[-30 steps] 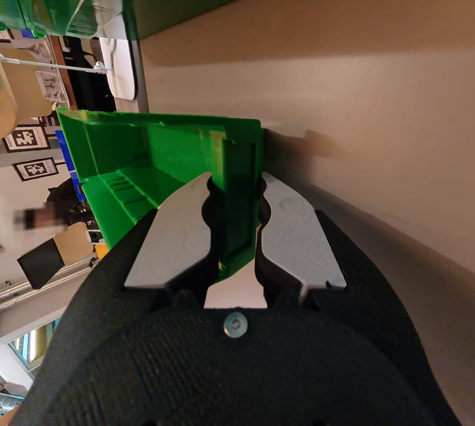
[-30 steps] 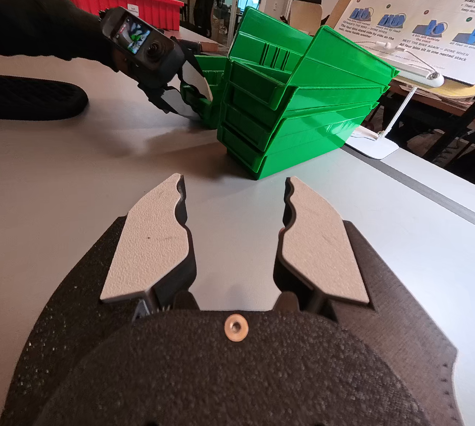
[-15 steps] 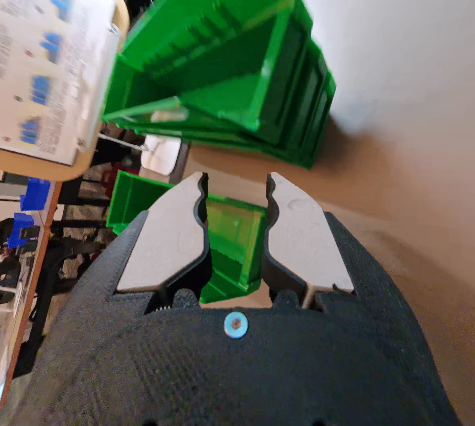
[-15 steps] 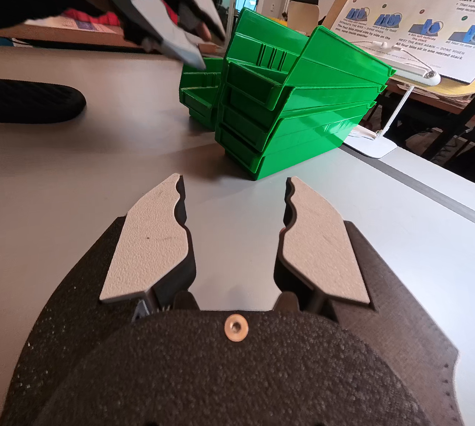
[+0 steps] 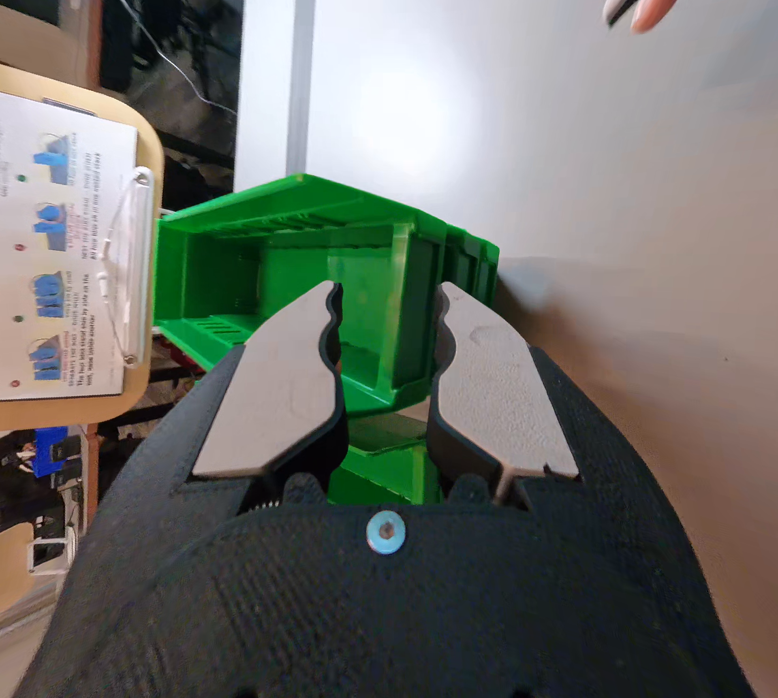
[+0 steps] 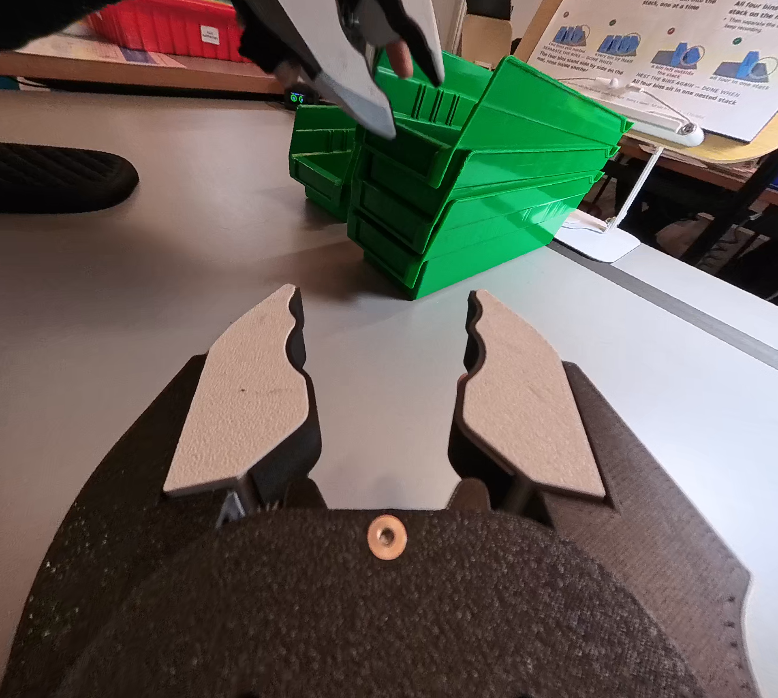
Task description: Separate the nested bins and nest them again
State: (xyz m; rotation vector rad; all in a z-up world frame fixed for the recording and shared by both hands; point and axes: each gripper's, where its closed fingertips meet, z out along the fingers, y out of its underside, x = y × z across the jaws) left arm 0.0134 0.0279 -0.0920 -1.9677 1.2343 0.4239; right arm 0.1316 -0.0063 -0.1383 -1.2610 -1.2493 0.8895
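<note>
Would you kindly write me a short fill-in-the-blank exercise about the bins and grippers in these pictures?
1. The bins are all coloured ____.
2. One single bin sits on the table beside the ____ of nested bins.
3. The right gripper holds ____, its jaws apart over bare table.
4. The left gripper hovers open above the stack's ____ bin.

Missing words: green; stack; nothing; top
</note>
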